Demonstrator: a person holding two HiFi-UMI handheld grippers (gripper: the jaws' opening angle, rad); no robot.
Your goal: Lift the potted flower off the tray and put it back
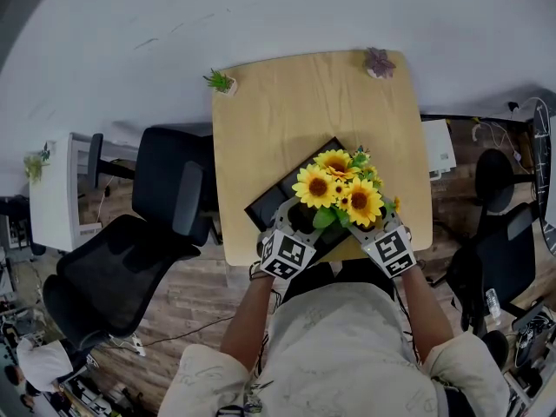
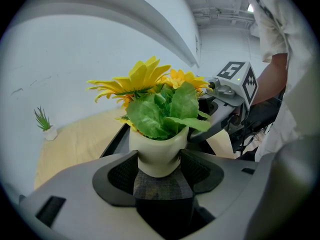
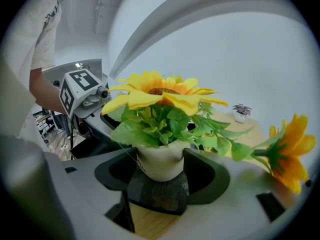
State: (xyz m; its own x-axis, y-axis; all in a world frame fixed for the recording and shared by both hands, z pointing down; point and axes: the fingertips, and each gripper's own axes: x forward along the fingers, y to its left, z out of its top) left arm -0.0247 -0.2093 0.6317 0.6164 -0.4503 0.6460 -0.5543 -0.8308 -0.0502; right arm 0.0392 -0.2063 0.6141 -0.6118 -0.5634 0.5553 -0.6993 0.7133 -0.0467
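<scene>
A potted flower (image 1: 340,189), yellow sunflowers with green leaves in a white pot (image 2: 159,153), is held over the near right part of the black tray (image 1: 291,196). My left gripper (image 1: 292,234) is shut on the pot from the left; its dark pads (image 2: 120,173) press the pot's sides. From the right, my right gripper (image 1: 380,237) is shut on the same pot (image 3: 160,163). Each gripper shows in the other's view: the right gripper (image 2: 231,91) and the left gripper (image 3: 82,95). I cannot tell whether the pot's base touches the tray.
The tray lies on a square wooden table (image 1: 287,111). A small green plant (image 1: 221,82) stands at its far left corner, a small purple plant (image 1: 379,62) at its far right corner. Black office chairs (image 1: 165,207) stand to the left, another chair (image 1: 495,233) to the right.
</scene>
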